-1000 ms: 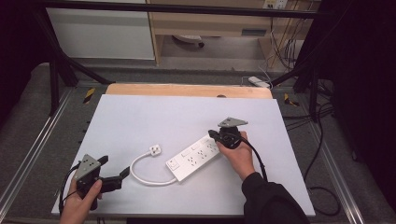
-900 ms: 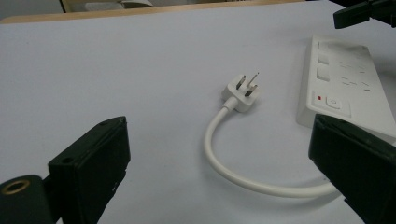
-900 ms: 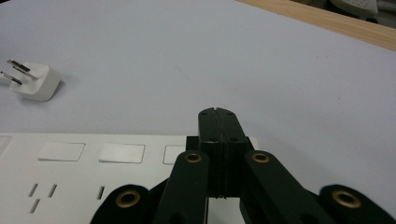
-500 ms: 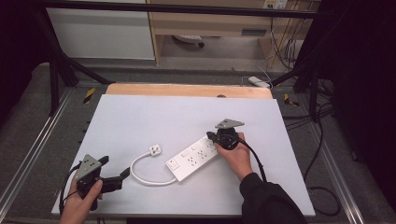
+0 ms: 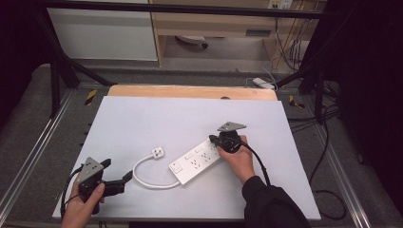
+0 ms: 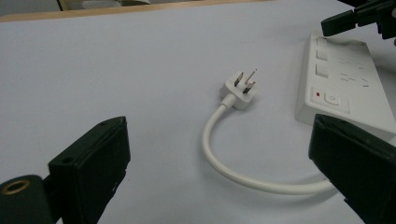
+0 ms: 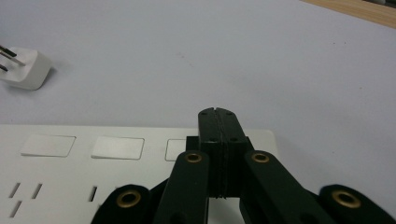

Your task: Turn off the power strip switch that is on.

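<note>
My right gripper (image 5: 215,140), jaws pressed together and empty, sits over the power strip's (image 5: 196,163) far right end at mid-table. My left gripper (image 5: 124,177) gapes wide, empty, near the table's (image 5: 157,114) near-left edge; open surface lies beyond.

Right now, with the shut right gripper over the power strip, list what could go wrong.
1. The right gripper, jaws shut, sits over one end of the power strip; pressing there could tip or skid the strip.
2. The plug lies prongs up on a short curved cord; if the strip slides, it may drag the plug.
3. The open left gripper sits close to that cord and could snag it.
</note>
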Motion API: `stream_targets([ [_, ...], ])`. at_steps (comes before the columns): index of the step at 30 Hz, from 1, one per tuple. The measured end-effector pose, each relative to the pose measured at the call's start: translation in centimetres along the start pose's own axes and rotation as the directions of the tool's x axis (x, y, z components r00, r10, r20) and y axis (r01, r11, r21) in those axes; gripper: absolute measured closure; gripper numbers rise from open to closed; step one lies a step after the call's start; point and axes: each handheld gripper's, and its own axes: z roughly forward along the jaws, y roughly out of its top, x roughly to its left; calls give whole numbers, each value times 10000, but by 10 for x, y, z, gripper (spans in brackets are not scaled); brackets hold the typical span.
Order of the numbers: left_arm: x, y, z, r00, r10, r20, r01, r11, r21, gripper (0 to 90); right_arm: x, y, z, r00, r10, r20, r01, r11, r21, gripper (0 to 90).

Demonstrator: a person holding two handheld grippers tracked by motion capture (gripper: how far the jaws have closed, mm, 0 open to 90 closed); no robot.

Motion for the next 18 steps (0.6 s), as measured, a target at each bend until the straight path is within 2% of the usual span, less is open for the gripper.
stream_targets([
  [18, 0, 0, 0, 10000, -1, 30, 1, 10000, 28, 55, 0, -1, 2, 10000, -52, 45, 52, 10000, 3, 900],
])
